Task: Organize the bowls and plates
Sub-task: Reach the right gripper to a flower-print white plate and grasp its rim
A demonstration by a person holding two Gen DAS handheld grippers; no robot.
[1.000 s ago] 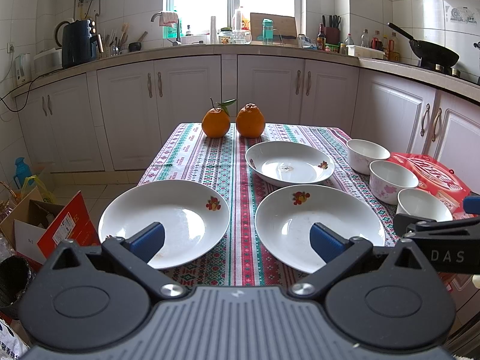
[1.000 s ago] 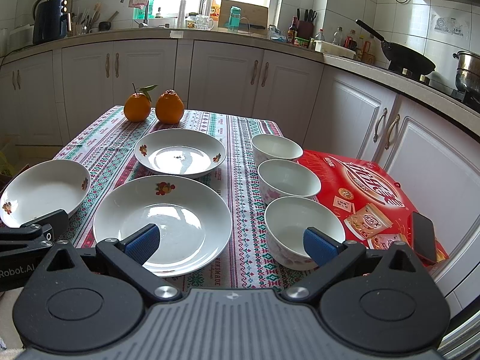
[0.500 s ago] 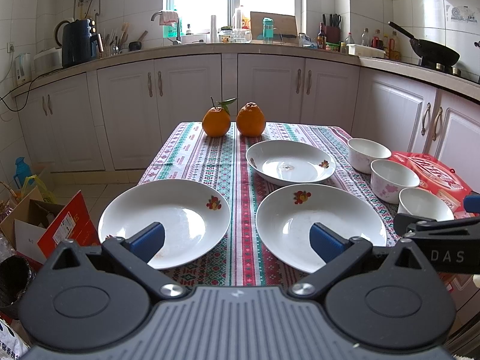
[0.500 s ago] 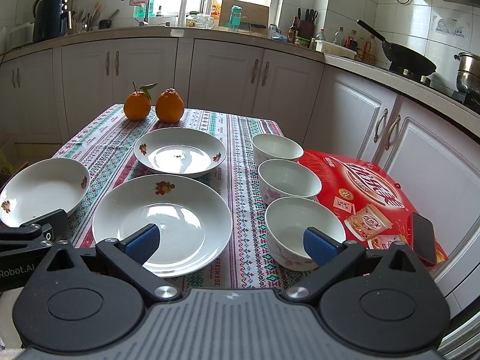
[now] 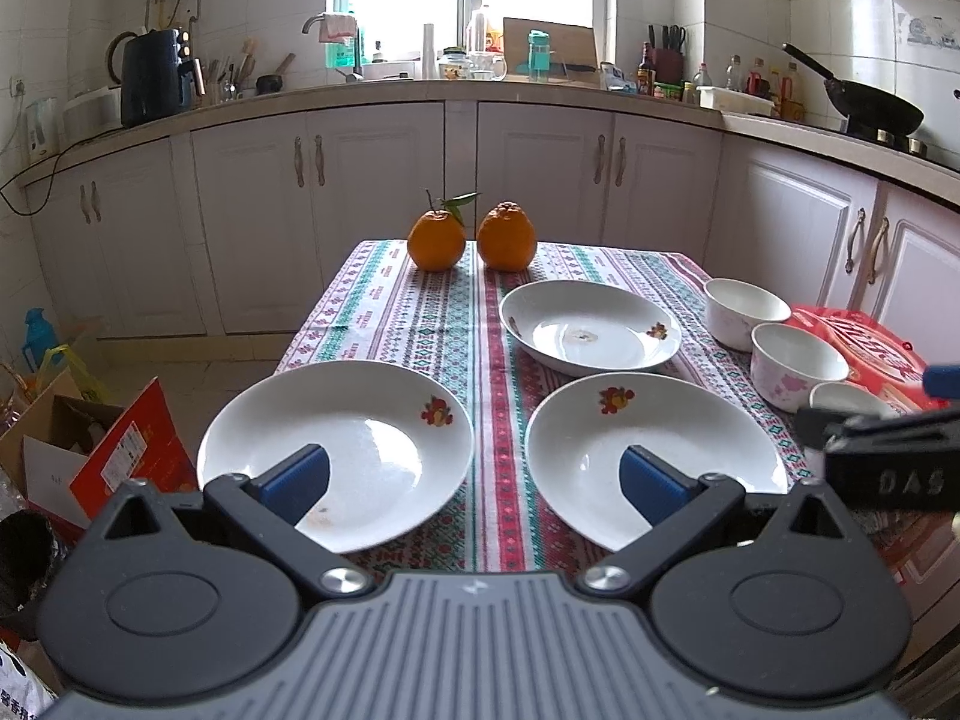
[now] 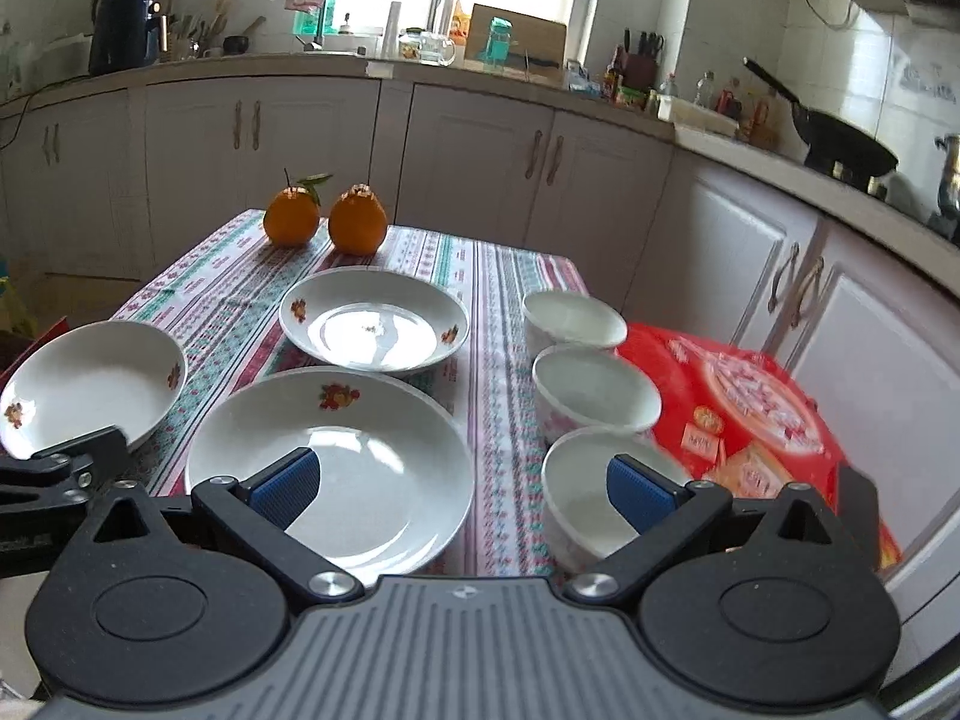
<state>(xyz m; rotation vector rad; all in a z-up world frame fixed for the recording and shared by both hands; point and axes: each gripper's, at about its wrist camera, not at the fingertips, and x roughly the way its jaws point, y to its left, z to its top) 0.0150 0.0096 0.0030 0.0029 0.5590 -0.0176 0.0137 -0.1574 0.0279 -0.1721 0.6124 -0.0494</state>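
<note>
Both cameras sit low at the near edge of the surface (image 5: 480, 324), looking toward 12 o'clock at the window. The left view centres on the plates (image 5: 336, 450); the right view sits further toward 3 o'clock, nearer the bowls (image 6: 594, 390). Both share the oranges (image 6: 324, 222).

right claw (image 5: 888, 468) | "DAS" | red box (image 5: 864, 348) print probably unreadable

plates (image 5: 336, 450) close together, bowls (image 6: 591, 393) crowded rightward
</note>
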